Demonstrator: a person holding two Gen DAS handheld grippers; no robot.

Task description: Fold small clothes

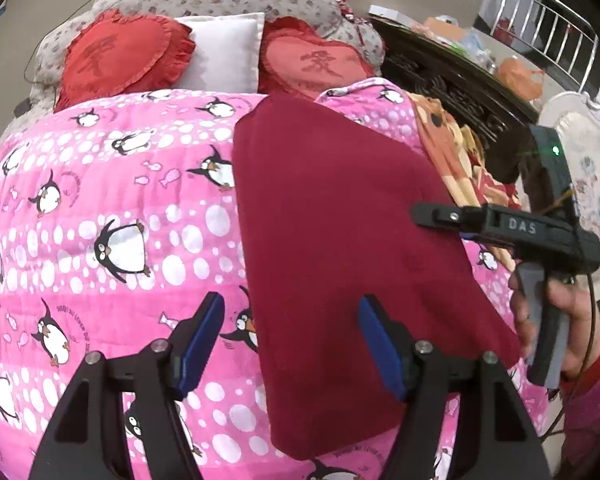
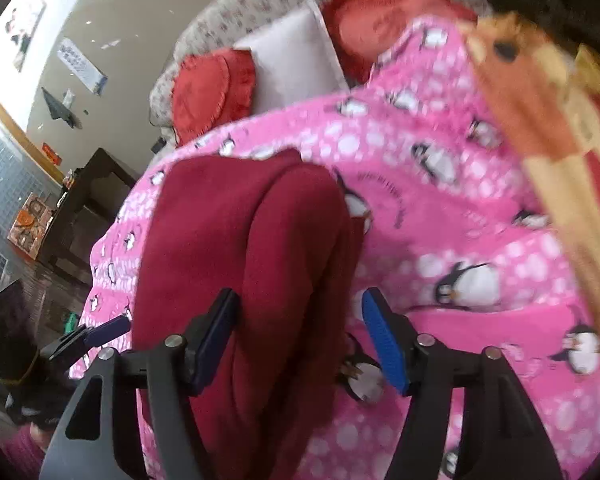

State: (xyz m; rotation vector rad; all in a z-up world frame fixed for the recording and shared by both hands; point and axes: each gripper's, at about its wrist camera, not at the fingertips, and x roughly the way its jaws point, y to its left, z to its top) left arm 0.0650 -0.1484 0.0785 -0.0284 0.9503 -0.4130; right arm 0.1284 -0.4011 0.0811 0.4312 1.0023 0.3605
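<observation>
Dark red garment [image 1: 340, 220] folded flat on pink penguin quilt [image 1: 100, 200], right of centre. Left gripper [image 1: 292, 344] jaws wide, empty, straddling near-left edge. Right gripper [image 2: 300, 340] jaws part-open, cloth between, unpinched. Risk: careless grab drags layers, fold slips apart.

Maroon garment [image 1: 340, 220], pink penguin-print quilt [image 1: 120, 208]

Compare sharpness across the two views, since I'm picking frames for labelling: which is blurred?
Left wrist view: sharp, with the folded dark red garment and pink penguin-print quilt crisp, edges bowed by fisheye. Right wrist view: motion-smeared, penguins streaked, the orange patterned cloth soft.
</observation>
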